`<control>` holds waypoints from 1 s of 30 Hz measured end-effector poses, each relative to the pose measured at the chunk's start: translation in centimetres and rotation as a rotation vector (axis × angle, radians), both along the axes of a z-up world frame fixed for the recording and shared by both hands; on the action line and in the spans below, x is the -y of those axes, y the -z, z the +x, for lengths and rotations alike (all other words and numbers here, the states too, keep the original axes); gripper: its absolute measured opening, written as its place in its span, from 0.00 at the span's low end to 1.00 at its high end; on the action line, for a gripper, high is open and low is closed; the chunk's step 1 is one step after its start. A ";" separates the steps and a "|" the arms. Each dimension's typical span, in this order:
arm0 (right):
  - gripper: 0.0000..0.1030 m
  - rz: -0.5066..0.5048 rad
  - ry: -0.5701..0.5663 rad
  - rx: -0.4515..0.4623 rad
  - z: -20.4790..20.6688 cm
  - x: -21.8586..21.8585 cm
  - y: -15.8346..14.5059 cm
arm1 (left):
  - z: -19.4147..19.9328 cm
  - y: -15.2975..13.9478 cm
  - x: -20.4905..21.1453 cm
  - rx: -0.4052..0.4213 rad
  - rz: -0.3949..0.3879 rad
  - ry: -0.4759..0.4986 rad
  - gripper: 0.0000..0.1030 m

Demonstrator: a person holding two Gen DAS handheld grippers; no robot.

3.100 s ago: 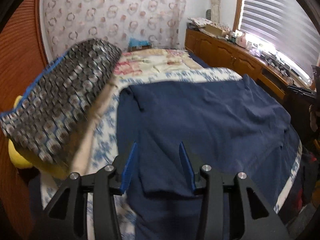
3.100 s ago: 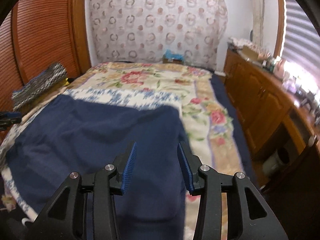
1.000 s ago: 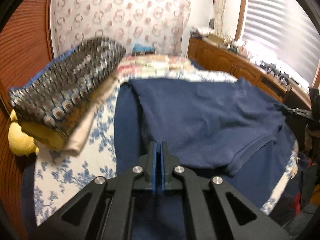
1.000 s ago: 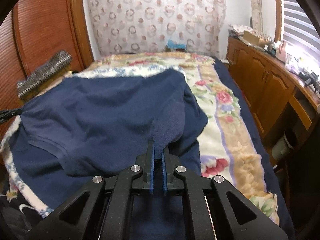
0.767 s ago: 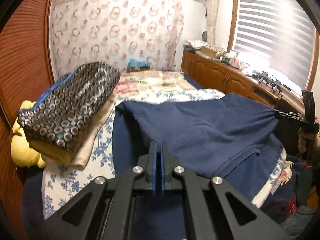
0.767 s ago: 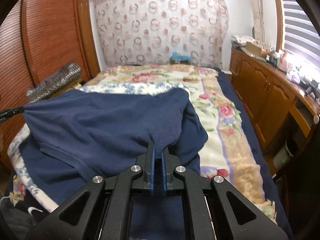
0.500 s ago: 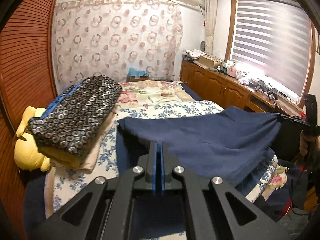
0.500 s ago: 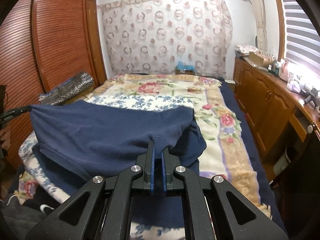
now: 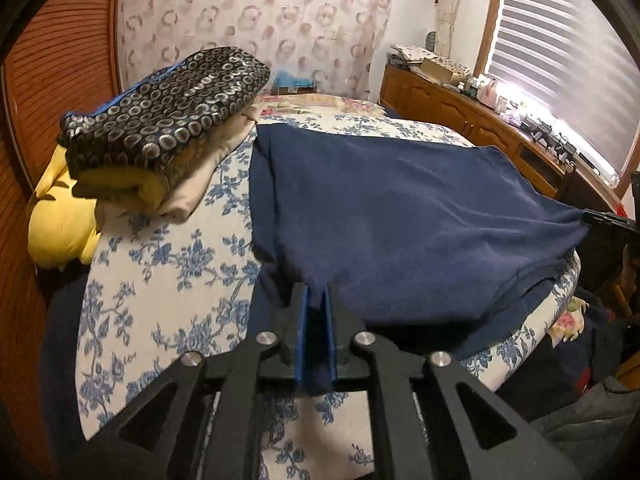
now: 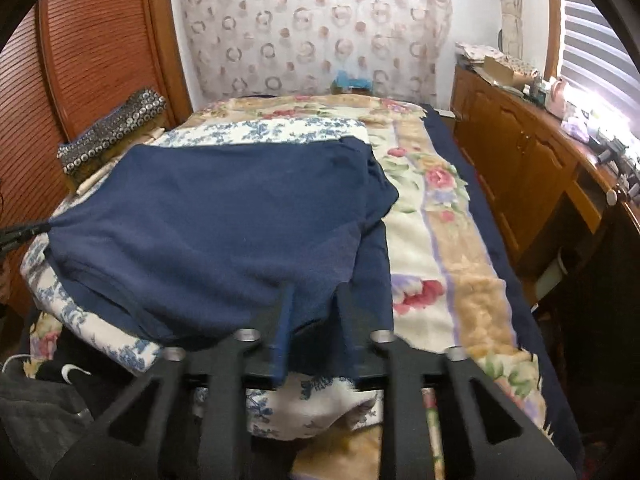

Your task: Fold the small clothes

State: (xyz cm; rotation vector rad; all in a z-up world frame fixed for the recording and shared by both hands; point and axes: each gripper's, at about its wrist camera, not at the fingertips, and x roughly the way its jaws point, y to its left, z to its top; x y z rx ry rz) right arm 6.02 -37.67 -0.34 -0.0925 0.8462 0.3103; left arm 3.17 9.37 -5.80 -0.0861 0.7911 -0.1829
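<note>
The navy garment (image 9: 400,216) lies spread over the blue-flowered sheet (image 9: 160,272) on the bed, folded over on itself so that a doubled edge runs along its near side. The left gripper (image 9: 316,304) has just been opening its jaws; they stand a narrow way apart, with the garment's near corner between the blue pads (image 9: 301,328), which no longer clamp it. Ahead and to the left of this gripper sits a stack of folded bedding (image 9: 160,120), dark ring-patterned cloth on top, yellow and beige below. Far to its right, the other gripper's tip touches the garment's opposite corner.

The right gripper (image 10: 316,312) has also just been parting its jaws, wider than the left; the cloth of the navy garment (image 10: 224,216) hangs loose between them, blurred, and is not pinched. To this gripper's right runs the rose-patterned blanket (image 10: 440,248), and beyond it a wooden cabinet (image 10: 520,160)
</note>
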 end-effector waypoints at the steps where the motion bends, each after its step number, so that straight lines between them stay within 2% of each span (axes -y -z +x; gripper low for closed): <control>1: 0.38 0.002 0.006 0.016 0.0 -0.1 -0.4 | -0.1 0.0 0.0 0.001 0.002 -0.006 0.14; 3: 0.38 0.000 0.000 0.038 0.1 -0.4 -1.0 | -0.3 -0.3 -0.2 0.014 -0.004 -0.012 0.32; 5: 0.39 0.000 -0.017 0.062 0.1 -1.1 -1.5 | -0.1 -0.3 -0.4 0.010 -0.004 -0.020 0.38; 7: 0.43 0.001 -0.035 0.080 0.3 -2.1 -1.6 | 0.3 -0.2 -0.8 0.003 0.005 -0.025 0.40; 11: 0.50 0.021 -0.087 0.072 1.1 -4.4 -0.4 | 1.2 0.7 -0.9 -0.028 0.005 -0.027 0.49; 20: 0.52 0.041 -0.218 -0.001 3.1 -11.0 4.5 | 2.7 3.1 -0.8 -0.098 0.025 -0.041 0.50; 30: 0.54 -0.008 -0.219 -0.017 3.3 -13.0 6.9 | 2.5 3.4 -0.8 -0.090 0.017 -0.055 0.50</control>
